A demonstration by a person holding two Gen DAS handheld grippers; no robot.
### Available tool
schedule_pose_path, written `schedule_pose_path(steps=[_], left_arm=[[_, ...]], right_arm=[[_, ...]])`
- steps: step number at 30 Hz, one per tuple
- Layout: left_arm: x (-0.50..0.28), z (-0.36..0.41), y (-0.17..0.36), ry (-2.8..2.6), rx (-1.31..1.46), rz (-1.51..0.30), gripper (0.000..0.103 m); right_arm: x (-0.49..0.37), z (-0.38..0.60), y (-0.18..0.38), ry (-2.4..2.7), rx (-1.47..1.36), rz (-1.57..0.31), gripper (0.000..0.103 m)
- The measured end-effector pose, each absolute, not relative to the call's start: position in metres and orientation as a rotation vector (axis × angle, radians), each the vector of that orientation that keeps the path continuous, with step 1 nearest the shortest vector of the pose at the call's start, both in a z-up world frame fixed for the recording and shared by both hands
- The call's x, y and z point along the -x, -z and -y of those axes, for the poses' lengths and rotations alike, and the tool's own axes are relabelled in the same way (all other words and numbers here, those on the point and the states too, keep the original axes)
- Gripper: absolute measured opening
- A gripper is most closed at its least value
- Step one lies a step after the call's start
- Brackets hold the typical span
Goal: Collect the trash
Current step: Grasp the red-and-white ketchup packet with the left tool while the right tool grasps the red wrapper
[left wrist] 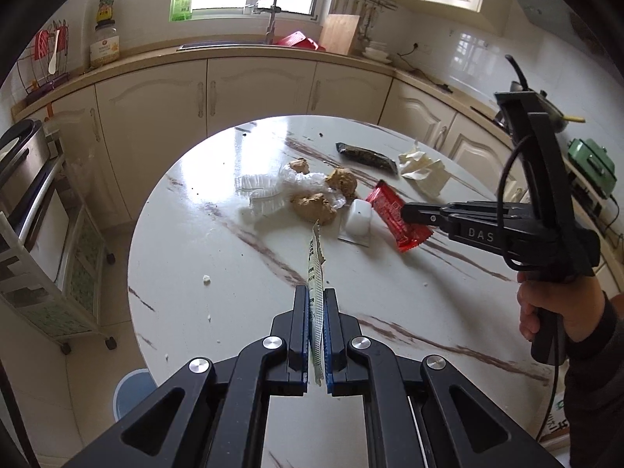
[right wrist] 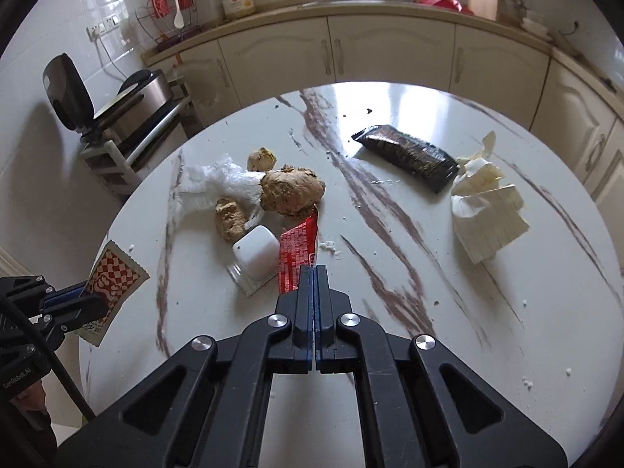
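- Left gripper [left wrist: 316, 300] is clamped on a checkered sachet [right wrist: 115, 277], lifted just beside the round marble table [left wrist: 234, 265].
- Right gripper [right wrist: 314, 273] pinches the red wrapper [right wrist: 297, 257] by its near end; the wrapper looks light, crinkly and probably slippery.

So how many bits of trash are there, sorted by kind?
Wrappers: 3, checkered packet, red wrapper, black wrapper
Brown lumps: 3
Crumpled plastic: 1
Paper wad: 1
White cup: 1
Total: 9
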State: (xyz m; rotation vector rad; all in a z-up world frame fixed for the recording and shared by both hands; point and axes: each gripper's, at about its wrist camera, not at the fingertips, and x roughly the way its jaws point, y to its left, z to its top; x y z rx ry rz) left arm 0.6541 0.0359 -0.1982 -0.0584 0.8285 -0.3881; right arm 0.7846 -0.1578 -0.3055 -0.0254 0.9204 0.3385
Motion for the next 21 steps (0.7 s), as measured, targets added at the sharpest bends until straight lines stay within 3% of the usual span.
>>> schedule_pose_path(steps=[12,21], left_arm=[[-0.603,-0.035,0.168,0.428,0.108,-0.758,0.002],[-0.549,-0.121,0.166,0.337,0.163,-0.71,0.002]], right_arm=[[-0.713,0.154,0.251,-0.39,-0.002,-0.806,0.001],[-0.667,0.037,0.224,-0.584,0.06,-0.732,0.001]])
